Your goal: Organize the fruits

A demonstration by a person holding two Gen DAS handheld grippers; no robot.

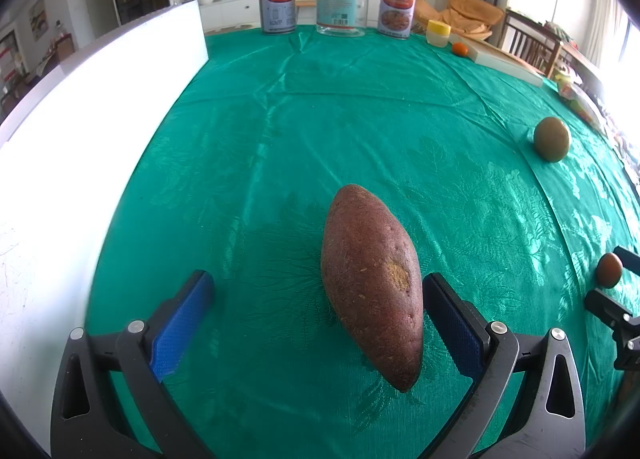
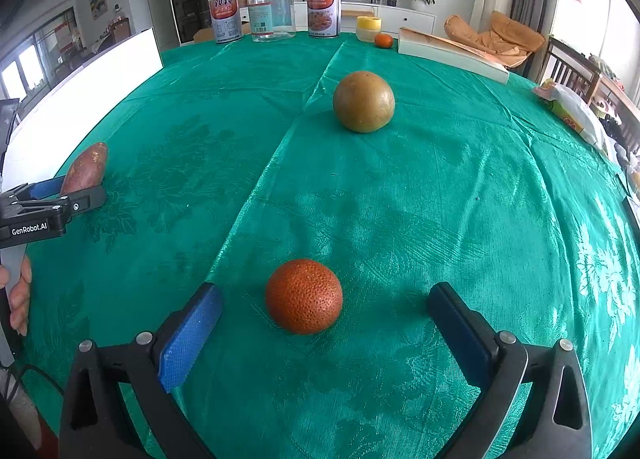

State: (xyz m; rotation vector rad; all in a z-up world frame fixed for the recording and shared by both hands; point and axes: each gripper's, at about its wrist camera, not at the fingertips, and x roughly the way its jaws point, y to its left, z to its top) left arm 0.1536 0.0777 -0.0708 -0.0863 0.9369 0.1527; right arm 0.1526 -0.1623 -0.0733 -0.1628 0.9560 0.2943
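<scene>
Left gripper (image 1: pixel 318 303): fingers (image 1: pixel 182 323) spread wide, nothing pinched. The sweet potato (image 1: pixel 370 287) lies between them on the green cloth of the desk (image 1: pixel 320 119), long axis running roughly along the fingers and skewed, its flank touching or just short of the right-hand pad, well apart from the left-hand pad. Right gripper (image 2: pixel 322 321): fingers (image 2: pixel 190 333) likewise spread, empty; the orange (image 2: pixel 304 295) sits on the cloth between them, nearer the left pad, clear of both. Beyond it, a larger greenish-brown round fruit (image 2: pixel 363 101) stands alone mid-desk. Further out: two cans (image 1: pixel 276 3), a clear jar (image 1: pixel 341 2), a small yellow-lidded pot (image 1: pixel 438 33), a second small orange (image 2: pixel 383 40) beside a long flat box (image 2: pixel 452 53), and a white board (image 1: pixel 100 107) along the left edge. Risks, as judged from here: closing the left fingers with the sweet potato off-centre would let one pad push first, so the tapered body may swivel or squirt forward out of the grip. The orange is round on slick cloth; an uneven close could roll it away toward the far fruit. The cloth is creased and may drag under a low finger. The two grippers work close together; the left gripper shows at the edge of the right wrist view, so crossing paths risks a knock.
</scene>
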